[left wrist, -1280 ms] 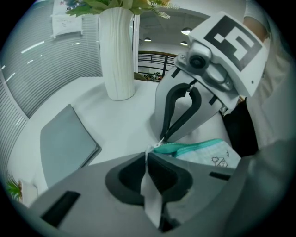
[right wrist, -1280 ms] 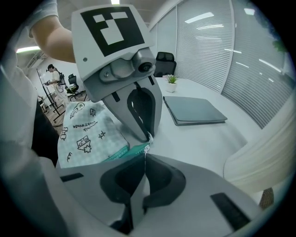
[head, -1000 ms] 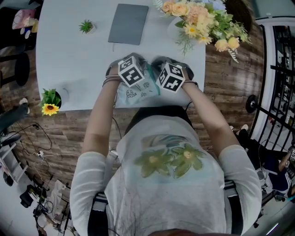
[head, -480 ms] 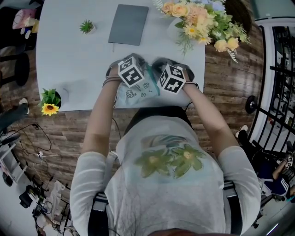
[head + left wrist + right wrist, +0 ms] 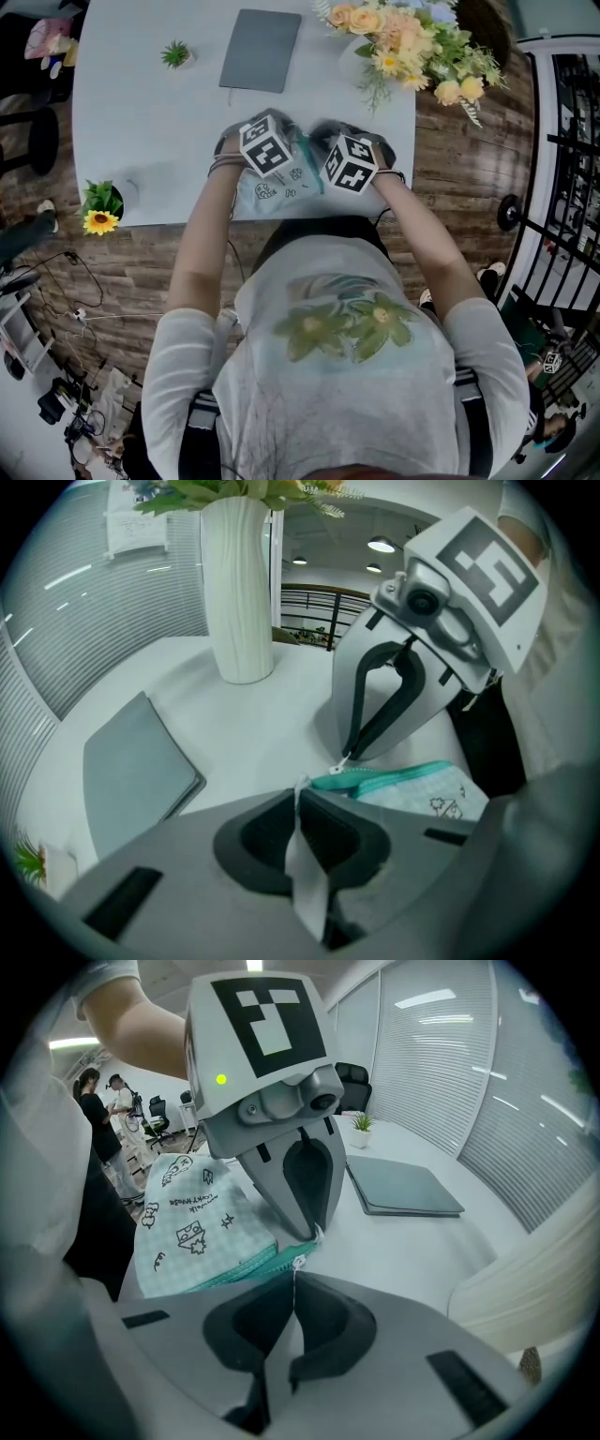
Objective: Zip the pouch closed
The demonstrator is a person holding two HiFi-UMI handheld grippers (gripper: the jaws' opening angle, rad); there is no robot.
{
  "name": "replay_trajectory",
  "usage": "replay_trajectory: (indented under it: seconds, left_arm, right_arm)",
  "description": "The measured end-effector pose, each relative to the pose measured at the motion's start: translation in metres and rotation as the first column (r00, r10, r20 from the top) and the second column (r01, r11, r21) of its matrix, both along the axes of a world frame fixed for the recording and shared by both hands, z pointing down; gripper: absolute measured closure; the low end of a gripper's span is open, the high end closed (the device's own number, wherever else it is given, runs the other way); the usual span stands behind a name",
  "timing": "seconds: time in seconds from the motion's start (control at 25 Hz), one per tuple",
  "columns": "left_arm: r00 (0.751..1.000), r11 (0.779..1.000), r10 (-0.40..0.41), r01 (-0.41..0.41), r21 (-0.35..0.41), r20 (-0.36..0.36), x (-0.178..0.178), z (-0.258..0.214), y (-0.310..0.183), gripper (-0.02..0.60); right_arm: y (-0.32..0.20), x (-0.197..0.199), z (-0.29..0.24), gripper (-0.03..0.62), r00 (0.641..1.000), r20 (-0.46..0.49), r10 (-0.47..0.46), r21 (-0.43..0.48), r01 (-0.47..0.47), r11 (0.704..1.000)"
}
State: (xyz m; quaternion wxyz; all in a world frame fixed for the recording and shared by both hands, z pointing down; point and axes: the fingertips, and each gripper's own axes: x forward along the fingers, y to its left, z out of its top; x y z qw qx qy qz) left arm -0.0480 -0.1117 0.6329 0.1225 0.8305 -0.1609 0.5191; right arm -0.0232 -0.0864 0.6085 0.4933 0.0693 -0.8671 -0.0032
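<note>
A mint-checked pouch (image 5: 281, 186) with cartoon prints and a teal zipper (image 5: 394, 777) lies at the near edge of the white table (image 5: 150, 122). In the head view both grippers stand over its far edge, their tips hidden under the left marker cube (image 5: 266, 143) and the right marker cube (image 5: 349, 162). My left gripper (image 5: 300, 794) is shut on a white fabric tab at the pouch's end. Facing it tip to tip, my right gripper (image 5: 294, 1274) is shut on the thin zipper pull (image 5: 345, 759). The pouch body (image 5: 197, 1208) spreads toward the person.
A grey notebook (image 5: 261, 50) lies at the back of the table. A white vase (image 5: 239, 583) of flowers (image 5: 403, 37) stands at the back right. A small green plant (image 5: 175, 53) and a sunflower pot (image 5: 101, 214) sit to the left. People (image 5: 98, 1101) stand far behind.
</note>
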Motion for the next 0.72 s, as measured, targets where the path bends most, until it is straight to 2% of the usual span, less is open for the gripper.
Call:
replay_trajectory:
  seconds: [0.72]
  left_arm:
    - [1.0,1.0,-0.002,0.002,0.002,0.002,-0.0003,0.0002,0.0001,0.558]
  right_arm:
    - [0.0077,0.0007,-0.0034,0.576,1.0,-0.01,-0.008,-0.017,0.007,1.0]
